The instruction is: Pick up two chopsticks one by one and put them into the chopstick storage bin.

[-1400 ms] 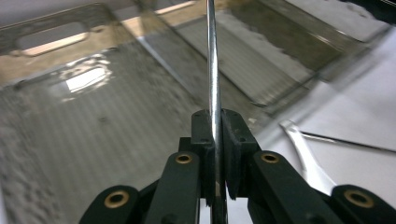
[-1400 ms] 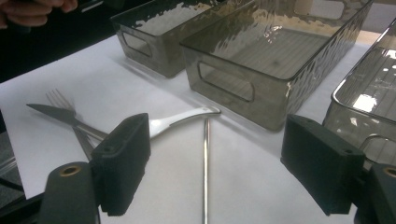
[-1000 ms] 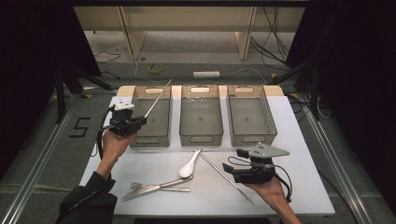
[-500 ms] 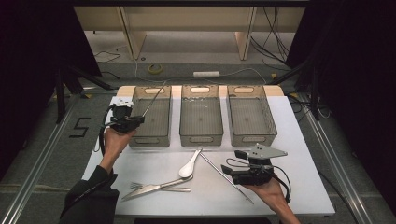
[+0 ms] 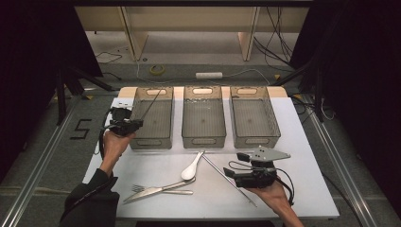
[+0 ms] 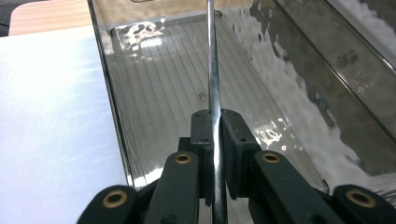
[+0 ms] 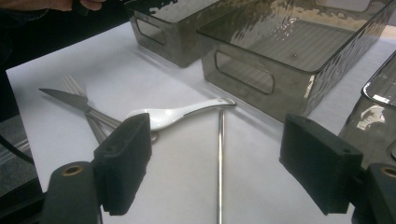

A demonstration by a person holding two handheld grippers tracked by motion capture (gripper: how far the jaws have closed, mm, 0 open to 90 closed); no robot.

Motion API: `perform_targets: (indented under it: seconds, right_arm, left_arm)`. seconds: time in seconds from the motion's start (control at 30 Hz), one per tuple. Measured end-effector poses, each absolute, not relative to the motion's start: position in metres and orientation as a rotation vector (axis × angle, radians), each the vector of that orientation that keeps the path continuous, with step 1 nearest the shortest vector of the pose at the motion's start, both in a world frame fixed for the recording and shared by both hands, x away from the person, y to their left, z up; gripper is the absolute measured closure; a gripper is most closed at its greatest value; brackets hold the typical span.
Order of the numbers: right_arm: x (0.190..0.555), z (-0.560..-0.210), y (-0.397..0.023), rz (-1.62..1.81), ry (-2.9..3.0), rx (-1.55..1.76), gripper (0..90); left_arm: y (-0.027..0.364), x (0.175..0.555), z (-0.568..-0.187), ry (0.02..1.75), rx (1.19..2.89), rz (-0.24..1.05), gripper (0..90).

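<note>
My left gripper point(image 5: 128, 125) stands at the near left corner of the left smoky bin point(image 5: 142, 142), shut on a thin metal rod point(image 5: 151, 105). The rod slants up and away over that bin. In the left gripper view the rod point(image 6: 213, 70) runs straight up between the pressed pads point(image 6: 201, 135), above the bin's ribbed floor point(image 6: 159, 102). My right gripper point(image 5: 235, 164) hovers low over the white table, open. A second metal rod point(image 7: 219, 158) lies on the table between its spread pads point(image 7: 125, 158), untouched.
The middle bin point(image 5: 203, 140) and the right bin point(image 5: 257, 139) stand in a row beside the left one. A white spoon point(image 5: 191, 167), a knife point(image 5: 153, 190) and a fork point(image 5: 142, 188) lie on the table point(image 5: 302, 179) in front of the bins.
My left hand has sunk a little and drifted left with the rod, so the rod's far tip now sits lower over the left bin. The right gripper has stayed put.
</note>
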State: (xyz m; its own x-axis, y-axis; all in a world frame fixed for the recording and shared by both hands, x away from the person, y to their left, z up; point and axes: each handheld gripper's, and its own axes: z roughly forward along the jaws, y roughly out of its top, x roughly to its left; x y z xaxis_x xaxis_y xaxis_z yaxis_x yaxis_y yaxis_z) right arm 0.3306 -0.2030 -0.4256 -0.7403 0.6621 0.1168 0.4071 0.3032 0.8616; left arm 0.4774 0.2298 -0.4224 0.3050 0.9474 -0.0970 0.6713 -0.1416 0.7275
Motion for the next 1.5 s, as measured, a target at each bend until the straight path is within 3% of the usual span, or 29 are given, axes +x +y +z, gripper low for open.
perform_targets:
  seconds: [0.1,0.17,0.2,0.23,0.37,0.43,0.63,0.87,1.33,1.5]
  right_arm:
    - [0.330,-0.426,-0.203,1.415,2.323,0.971,26.1]
    - [0.330,-0.426,-0.202,1.414,2.328,0.966,26.1]
    - [0.330,-0.426,-0.202,1.414,2.328,0.966,26.1]
    - [0.330,-0.426,-0.202,1.414,2.330,0.968,26.1]
    - [0.330,-0.425,-0.202,1.412,2.328,0.966,26.1]
    - [0.330,-0.425,-0.203,1.415,2.336,0.963,26.1]
    - [0.330,-0.425,-0.201,1.381,2.376,0.939,26.1]
    - [0.332,-0.420,-0.198,1.233,2.422,0.875,27.9]
    - [0.348,-0.418,-0.178,0.762,2.679,0.804,29.4]
    - [0.358,-0.427,-0.169,0.641,2.769,0.790,36.2]
  left_arm:
    - [0.229,0.479,-0.425,1.457,1.888,0.507,82.9]
    - [0.230,0.481,-0.425,1.488,1.874,0.496,65.1]
    - [0.231,0.481,-0.425,1.490,1.866,0.502,65.1]
    - [0.231,0.480,-0.423,1.488,1.861,0.505,58.0]
    - [0.230,0.477,-0.418,1.470,1.852,0.491,49.4]
    - [0.230,0.474,-0.415,1.457,1.840,0.484,39.1]
    - [0.227,0.462,-0.407,1.382,1.805,0.433,28.0]
    - [0.212,0.440,-0.402,1.270,1.819,0.405,21.6]
    - [0.193,0.396,-0.409,1.086,1.811,0.342,17.7]
    - [0.188,0.382,-0.409,1.047,1.811,0.334,16.1]
